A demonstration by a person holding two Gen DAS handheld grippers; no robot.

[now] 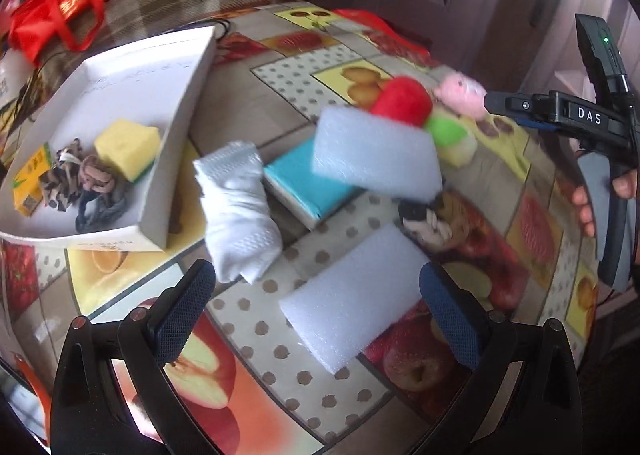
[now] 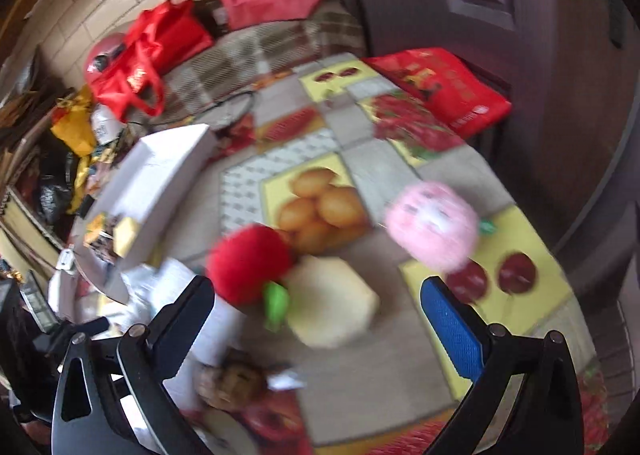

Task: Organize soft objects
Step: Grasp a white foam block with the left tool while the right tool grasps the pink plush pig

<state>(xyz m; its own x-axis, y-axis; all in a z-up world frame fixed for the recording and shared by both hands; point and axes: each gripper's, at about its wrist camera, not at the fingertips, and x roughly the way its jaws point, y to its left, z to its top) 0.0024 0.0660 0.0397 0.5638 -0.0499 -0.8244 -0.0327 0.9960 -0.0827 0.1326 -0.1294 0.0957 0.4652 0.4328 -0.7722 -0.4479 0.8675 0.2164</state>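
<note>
Straddling the white rectangular foam block [image 1: 354, 301] at lower centre of the left wrist view, the left gripper [image 1: 316, 313] is held wide apart, empty. The block should be pinched lightly across its short sides and carried to the white cardboard box [image 1: 176, 127] at upper left. The right gripper [image 2: 318, 319] is spread too, empty, above the red plush apple [image 2: 250, 267].

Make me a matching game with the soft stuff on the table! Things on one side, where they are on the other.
Things:
1. yellow sponge
2. white foam block
3. pink plush
4. red plush

Places:
A. nearest the left gripper
B. inside the white box
C. beside the green leaf
D. near the right table edge

Pairs: 1-B, 2-A, 3-D, 4-C
</note>
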